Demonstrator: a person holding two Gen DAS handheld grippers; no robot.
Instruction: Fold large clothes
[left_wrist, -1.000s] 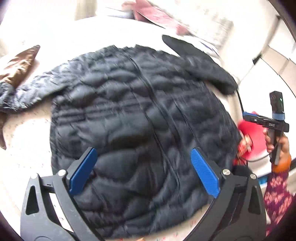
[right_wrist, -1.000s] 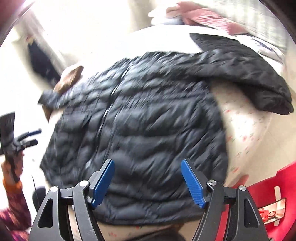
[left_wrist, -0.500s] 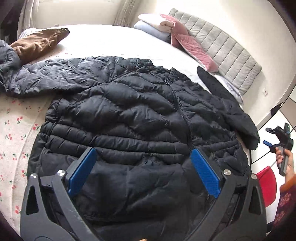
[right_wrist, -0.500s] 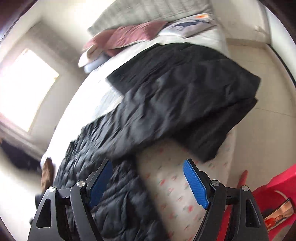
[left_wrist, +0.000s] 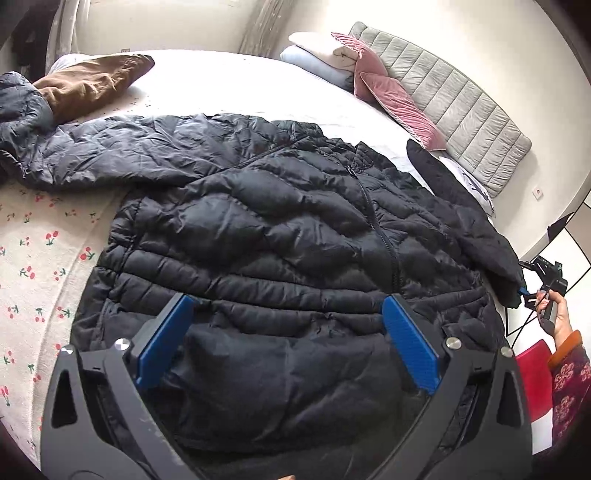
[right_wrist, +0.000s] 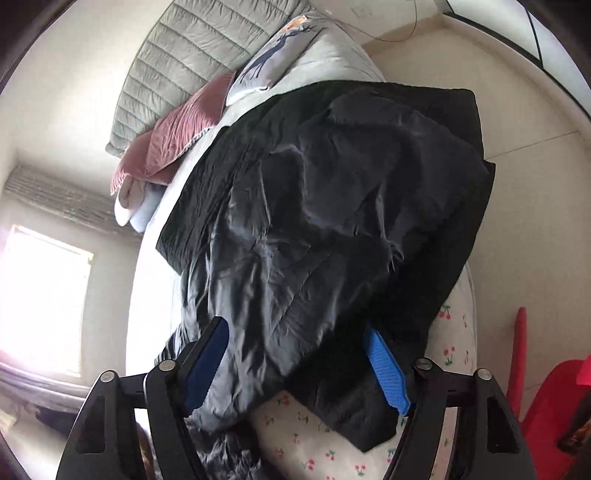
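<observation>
A black quilted puffer jacket (left_wrist: 280, 240) lies spread front-up on the bed, zipper closed, one sleeve stretched to the far left and the other hanging toward the bed's right edge. My left gripper (left_wrist: 284, 336) is open and empty, just above the jacket's hem. My right gripper (right_wrist: 295, 362) is open, its jaws either side of the right sleeve (right_wrist: 332, 206) near the cuff, without pinching it. The right gripper also shows in the left wrist view (left_wrist: 543, 280), at the sleeve's end.
The bed has a cherry-print sheet (left_wrist: 40, 266). A brown garment (left_wrist: 88, 83) lies at the far left. Pink pillows (left_wrist: 399, 107), folded bedding (left_wrist: 317, 55) and a grey headboard (left_wrist: 461, 107) are at the back. A red chair (right_wrist: 554, 413) stands beside the bed.
The right gripper swung from over the jacket's body to the right sleeve end and closed in on it. The left gripper's view steadied over the hem.
</observation>
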